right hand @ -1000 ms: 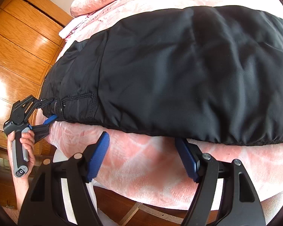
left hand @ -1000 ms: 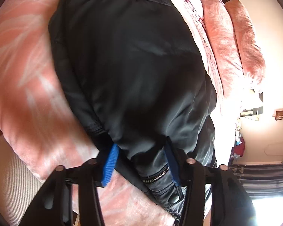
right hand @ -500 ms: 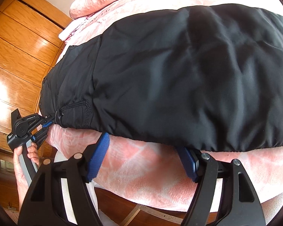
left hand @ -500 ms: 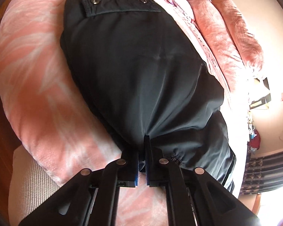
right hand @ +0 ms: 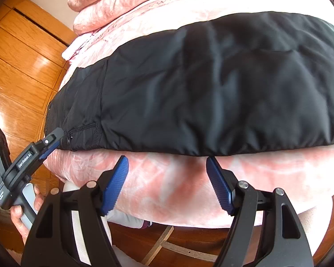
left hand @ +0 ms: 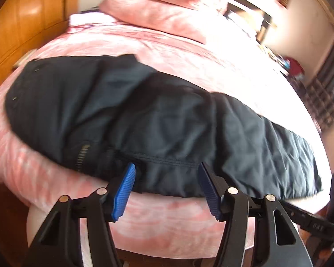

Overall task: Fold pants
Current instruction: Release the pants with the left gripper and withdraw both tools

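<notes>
Between the opening jaws of the left gripper (left hand: pixel 167 189), the near edge of the long black padded pants (left hand: pixel 158 120) is framed, unpinched; the right gripper (right hand: pixel 167 184) is held spread just short of that hem, apparently for a fold across the pink patterned bed (right hand: pixel 178 178).

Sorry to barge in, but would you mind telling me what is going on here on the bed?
A person is folding black pants spread across a pink blanket, with handheld tongs in each hand. The left tongs are opening at the pants' near edge, by a zipper; fabric sits between the pads, not pinched. The right tongs stand open in front of the near edge, holding nothing. No fold is under way right now.
</notes>
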Tool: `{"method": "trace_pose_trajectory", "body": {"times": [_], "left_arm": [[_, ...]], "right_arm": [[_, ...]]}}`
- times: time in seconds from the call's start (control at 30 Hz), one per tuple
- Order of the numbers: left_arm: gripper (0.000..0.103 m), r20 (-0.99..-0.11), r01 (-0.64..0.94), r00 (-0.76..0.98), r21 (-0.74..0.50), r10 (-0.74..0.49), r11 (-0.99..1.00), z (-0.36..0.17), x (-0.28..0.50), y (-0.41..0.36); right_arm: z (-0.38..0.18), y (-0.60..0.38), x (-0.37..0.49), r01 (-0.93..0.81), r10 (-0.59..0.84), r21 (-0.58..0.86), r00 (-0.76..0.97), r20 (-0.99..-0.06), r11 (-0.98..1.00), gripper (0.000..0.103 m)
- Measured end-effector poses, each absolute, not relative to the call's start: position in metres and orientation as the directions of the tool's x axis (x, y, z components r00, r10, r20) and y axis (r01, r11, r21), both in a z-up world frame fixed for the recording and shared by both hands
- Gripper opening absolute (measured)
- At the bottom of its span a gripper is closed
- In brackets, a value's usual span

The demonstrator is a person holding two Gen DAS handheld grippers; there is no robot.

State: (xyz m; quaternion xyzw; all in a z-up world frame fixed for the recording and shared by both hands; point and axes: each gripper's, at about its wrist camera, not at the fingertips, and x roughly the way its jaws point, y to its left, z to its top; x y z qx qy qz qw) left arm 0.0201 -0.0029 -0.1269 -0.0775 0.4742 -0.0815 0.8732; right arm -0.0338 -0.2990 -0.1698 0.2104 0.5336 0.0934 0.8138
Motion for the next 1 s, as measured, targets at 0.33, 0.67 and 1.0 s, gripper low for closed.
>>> {"method": "trace_pose_trajectory", "body": {"times": [0.33,0.67,1.0], "left_arm": [[0.092,-0.875,0.198,0.457,-0.075,-0.16,0.977,-0.164,0.042,-0.065],[0.097,-0.869,0.196,0.455,-0.117,-0.197,0.973,-0.163,0.031,-0.079],[0.097,-0.868,0.277,0.456,-0.069,-0.194,0.958,-0.157,0.031,-0.116]], "right_arm": [[-0.167,-0.386,-0.06,0.302,0.236,0.419,0.494,-0.837,0.856,0.075],[-0.171,-0.45,-0.091,0.372,0.201,0.453,0.55,-0.811,0.81,0.075],[-0.19,-0.517,-0.108,0.44,0.206,0.559,0.626,-0.752,0.703,0.074]]}}
